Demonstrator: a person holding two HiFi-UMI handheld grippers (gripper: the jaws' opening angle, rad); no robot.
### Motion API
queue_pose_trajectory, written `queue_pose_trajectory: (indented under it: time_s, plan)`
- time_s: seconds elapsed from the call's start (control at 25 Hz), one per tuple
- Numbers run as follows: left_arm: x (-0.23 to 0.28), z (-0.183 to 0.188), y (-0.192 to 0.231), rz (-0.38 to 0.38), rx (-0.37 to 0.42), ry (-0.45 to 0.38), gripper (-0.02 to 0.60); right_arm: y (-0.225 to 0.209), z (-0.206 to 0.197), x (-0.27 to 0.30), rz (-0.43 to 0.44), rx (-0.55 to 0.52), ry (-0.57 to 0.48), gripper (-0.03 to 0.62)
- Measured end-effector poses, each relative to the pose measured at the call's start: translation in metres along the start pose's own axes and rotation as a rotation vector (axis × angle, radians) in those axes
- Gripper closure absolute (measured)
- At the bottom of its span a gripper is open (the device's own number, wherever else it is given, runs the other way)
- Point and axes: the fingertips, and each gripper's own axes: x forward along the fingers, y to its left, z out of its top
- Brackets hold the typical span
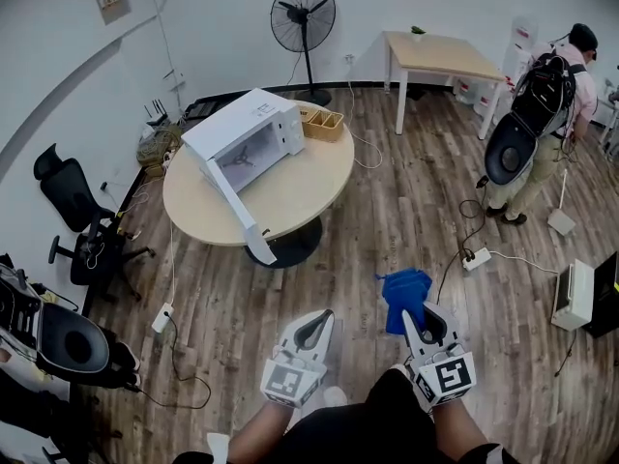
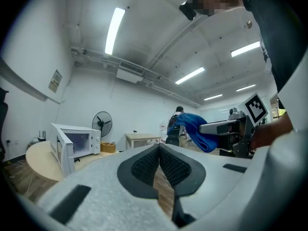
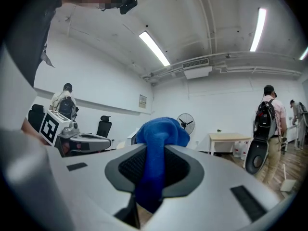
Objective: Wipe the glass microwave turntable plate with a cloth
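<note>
A white microwave (image 1: 248, 139) stands on the round wooden table (image 1: 300, 196) with its door (image 1: 237, 209) swung open; something pale lies inside, too small to make out. My right gripper (image 1: 418, 321) is held low over the floor, far from the table, shut on a blue cloth (image 1: 405, 296) that bunches out past its tips (image 3: 161, 134). My left gripper (image 1: 311, 333) hangs beside it, its jaws together with nothing between them (image 2: 159, 150). In the left gripper view the microwave (image 2: 74, 143) shows at left and the cloth (image 2: 195, 129) at right.
A wooden box (image 1: 323, 124) sits on the table's far edge. A standing fan (image 1: 303, 17) and a square table (image 1: 440, 58) are behind. A person with a backpack (image 1: 542, 114) stands at right. Cables and a power strip (image 1: 476, 257) lie on the floor; office chairs (image 1: 73, 211) stand left.
</note>
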Motion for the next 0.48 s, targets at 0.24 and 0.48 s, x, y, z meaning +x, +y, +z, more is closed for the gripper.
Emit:
queue_pose_trajectory:
  time_s: [0.24,0.48]
  plan:
    - [0.034,-0.001,0.016,0.014,0.053,0.011,0.575,-0.025,0.002,0.030,0.003,-0.016,-0.005,0.516]
    - [0.097,0.007,0.036,0.035,0.062,0.023,0.576,-0.077,0.010,0.080,0.036,-0.011,-0.016,0.516]
